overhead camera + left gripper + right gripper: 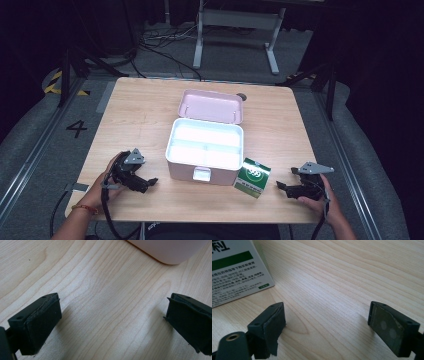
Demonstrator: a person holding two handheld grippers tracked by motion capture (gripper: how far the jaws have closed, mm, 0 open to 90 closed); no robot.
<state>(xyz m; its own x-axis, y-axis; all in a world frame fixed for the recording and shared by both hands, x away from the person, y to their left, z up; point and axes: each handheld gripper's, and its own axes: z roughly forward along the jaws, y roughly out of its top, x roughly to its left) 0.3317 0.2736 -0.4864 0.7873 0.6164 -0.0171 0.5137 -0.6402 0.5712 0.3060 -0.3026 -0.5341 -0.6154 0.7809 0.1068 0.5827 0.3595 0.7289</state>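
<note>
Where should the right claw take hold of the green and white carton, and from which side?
Grip the green and white carton across its two broad faces, probably coming from its right, where the right claw already rests open. The carton stands clear on that side; the pink box crowds its left.

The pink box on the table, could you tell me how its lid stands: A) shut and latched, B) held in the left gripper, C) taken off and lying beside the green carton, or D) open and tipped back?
D: the lid stands open behind the pink box, showing the white compartments inside; the green carton sits at its front right corner.
</note>
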